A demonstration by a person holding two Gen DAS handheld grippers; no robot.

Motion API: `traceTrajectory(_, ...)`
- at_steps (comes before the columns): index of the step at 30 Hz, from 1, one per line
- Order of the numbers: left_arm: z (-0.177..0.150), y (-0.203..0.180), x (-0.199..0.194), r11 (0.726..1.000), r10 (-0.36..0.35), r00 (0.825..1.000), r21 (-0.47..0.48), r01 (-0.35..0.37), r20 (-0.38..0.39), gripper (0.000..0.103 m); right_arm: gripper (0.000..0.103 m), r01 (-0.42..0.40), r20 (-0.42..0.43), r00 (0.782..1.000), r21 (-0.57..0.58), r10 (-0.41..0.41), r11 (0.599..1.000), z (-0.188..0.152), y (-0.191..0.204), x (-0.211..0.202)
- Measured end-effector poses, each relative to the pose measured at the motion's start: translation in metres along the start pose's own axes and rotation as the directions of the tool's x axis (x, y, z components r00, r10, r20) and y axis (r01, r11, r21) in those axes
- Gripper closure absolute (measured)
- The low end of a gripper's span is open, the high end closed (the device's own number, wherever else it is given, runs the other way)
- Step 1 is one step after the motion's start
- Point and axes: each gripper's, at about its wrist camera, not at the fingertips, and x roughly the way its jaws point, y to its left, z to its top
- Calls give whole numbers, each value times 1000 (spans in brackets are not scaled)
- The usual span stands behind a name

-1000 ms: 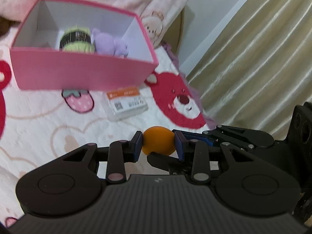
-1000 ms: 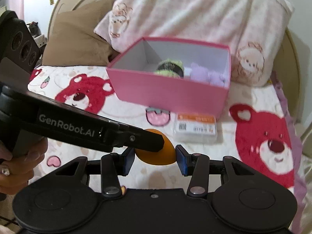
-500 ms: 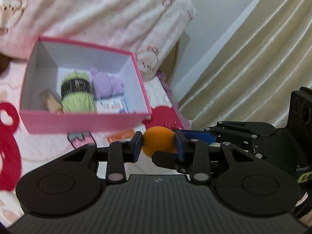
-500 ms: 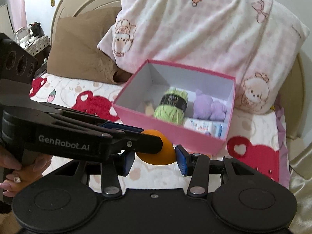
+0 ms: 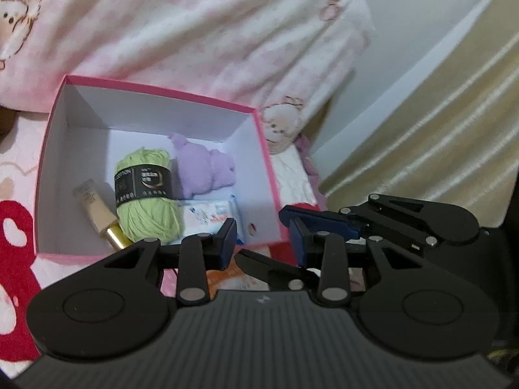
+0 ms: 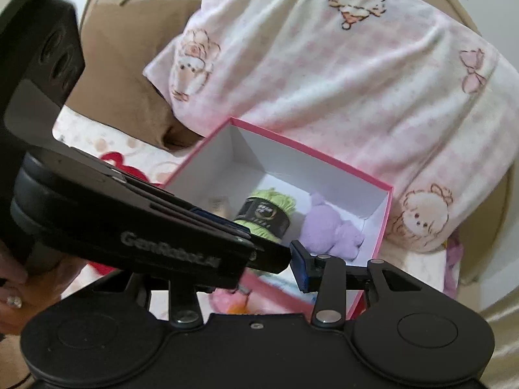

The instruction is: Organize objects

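Note:
A pink box (image 5: 271,162) with white inside stands on the bed. In it lie a green yarn ball (image 5: 146,191), a purple plush toy (image 5: 204,171), a beige tube (image 5: 94,214) and a small printed packet (image 5: 211,217). My left gripper (image 5: 262,236) is open and empty above the box's near right corner. My right gripper (image 6: 269,259) is also over the box (image 6: 386,214), open, with its left finger hidden behind the left gripper's body. The orange ball is not seen between any fingers; a blurred orange patch (image 6: 236,308) shows low in the right wrist view.
A large pink-and-white pillow (image 5: 194,32) leans behind the box. A brown cushion (image 6: 129,81) lies at the left. A beige curtain (image 5: 438,129) hangs at the right. A flat white-and-orange packet (image 5: 240,278) lies on the bedsheet before the box.
Both grippers rose and moved forward over the box. The orange ball held between the fingers is gone, and the left gripper's jaws have opened.

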Motion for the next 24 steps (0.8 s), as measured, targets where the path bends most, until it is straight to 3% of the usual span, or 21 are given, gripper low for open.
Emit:
traceTrajectory(3,3,15,19,999,31,999,-29,-31,-11,70,65,-17,-34,999,33,18,999,-1,-13,28)
traceTrajectory(9,-12,27,21,993,117,989,38,-114,-85,70,64,-172,-22,983,191,180,966,-37,-24,34)
traceTrajectory(15,-37,30,-5,974,205,969,124,-189,-141,67,61,-298,-28,950,197,310,934,-74,17,40)
traceTrajectory(18,-58,39,-20,968,233,958,137,-211,-170,65,60,-369,-52,921,198,386,908,-85,40,44)
traceTrajectory(24,-96,65,-44,963,266,933,113,-245,-241,64,57,-412,-97,900,120,424,903,-90,80,39)
